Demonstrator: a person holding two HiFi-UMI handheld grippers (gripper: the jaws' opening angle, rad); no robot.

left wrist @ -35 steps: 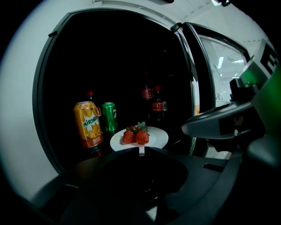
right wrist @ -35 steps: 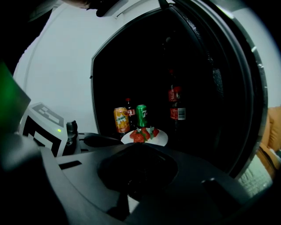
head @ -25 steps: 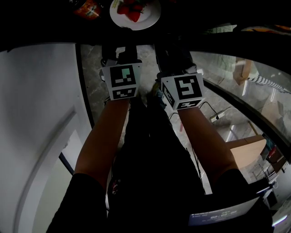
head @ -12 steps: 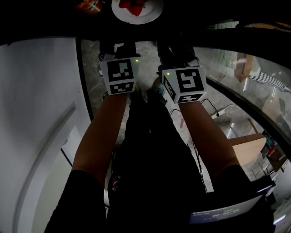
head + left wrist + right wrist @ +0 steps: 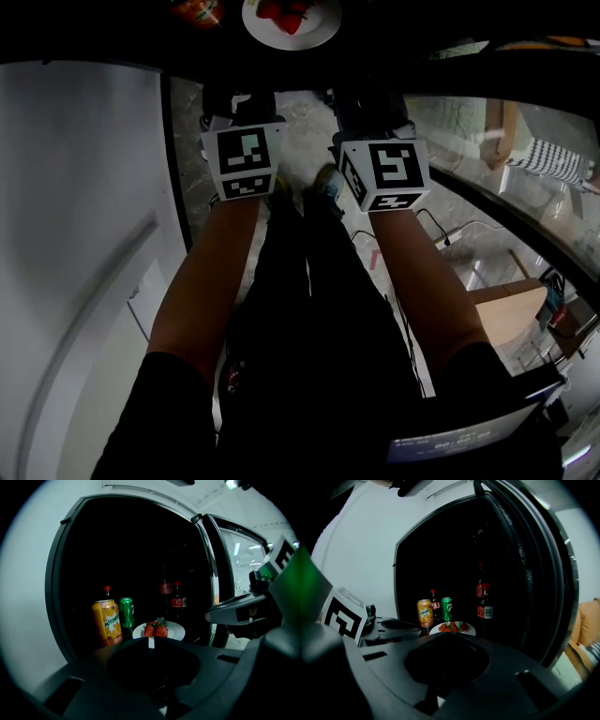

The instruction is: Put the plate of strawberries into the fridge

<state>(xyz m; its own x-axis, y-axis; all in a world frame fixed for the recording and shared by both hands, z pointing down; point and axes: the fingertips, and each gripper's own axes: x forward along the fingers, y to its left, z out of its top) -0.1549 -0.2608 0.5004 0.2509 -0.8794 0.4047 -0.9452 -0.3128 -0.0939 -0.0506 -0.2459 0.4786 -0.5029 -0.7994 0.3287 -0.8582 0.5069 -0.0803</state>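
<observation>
The white plate (image 5: 173, 632) with red strawberries (image 5: 156, 630) rests on a shelf inside the dark open fridge, also seen as the plate (image 5: 467, 631) in the right gripper view and the plate (image 5: 292, 21) at the head view's top edge. My left gripper (image 5: 151, 640) is shut and holds nothing, a short way back from the plate. My right gripper (image 5: 450, 634) is shut too, beside the left one and level with it. Both marker cubes show in the head view, the left cube (image 5: 242, 161) and the right cube (image 5: 384, 175).
An orange soda can (image 5: 107, 622) and a green can (image 5: 126, 612) stand left of the plate. Dark cola bottles (image 5: 177, 597) stand behind it. The fridge door (image 5: 543, 573) hangs open on the right. A white wall (image 5: 75, 234) runs along the left.
Both grippers sit a little higher in the head view and the plate has slid toward the top edge. The plate stays on the shelf and both grippers stay shut.
</observation>
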